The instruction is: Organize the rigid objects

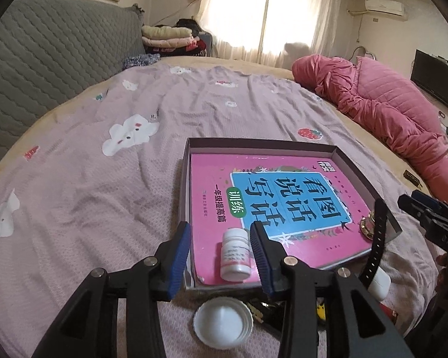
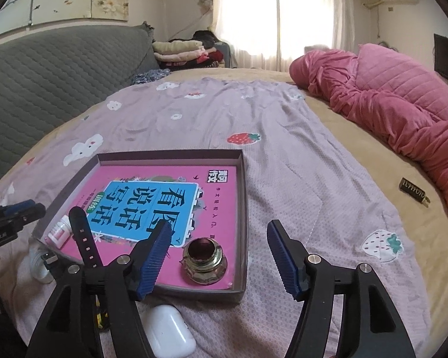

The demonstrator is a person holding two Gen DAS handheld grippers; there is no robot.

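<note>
Lilac bedding (image 1: 164, 179) printed with clouds and strawberries covers the bed, with a rumpled pink quilted duvet (image 2: 388, 98) at the far right and a grey padded headboard (image 1: 44, 59) on the left.

On it sits a shallow grey cardboard box (image 1: 334, 149) with a pink-and-blue paperback workbook (image 1: 283, 197) lying flat inside. Three things already rest on the book: a small white plastic pill bottle (image 1: 234, 253) lying on its side at the near left corner, a brass threaded fitting (image 2: 202, 258) standing at the near right, and a black perforated watch strap (image 2: 83, 238) leaning over the near wall, only half in.

Left outside, just near of the box, are a white round screw lid (image 1: 222, 320), a white glossy earbud case (image 2: 170, 331) and some small dark and yellow bits I cannot identify. A dark rectangular item (image 2: 412, 192) lies well apart at the right.

The left gripper (image 1: 221, 256) stands partly parted around the bottle, pads clear of it, so I judge it just set down. The right gripper (image 2: 221, 253) gapes wide and empty, just right of the fitting. By my reckoning, roughly half remains.
</note>
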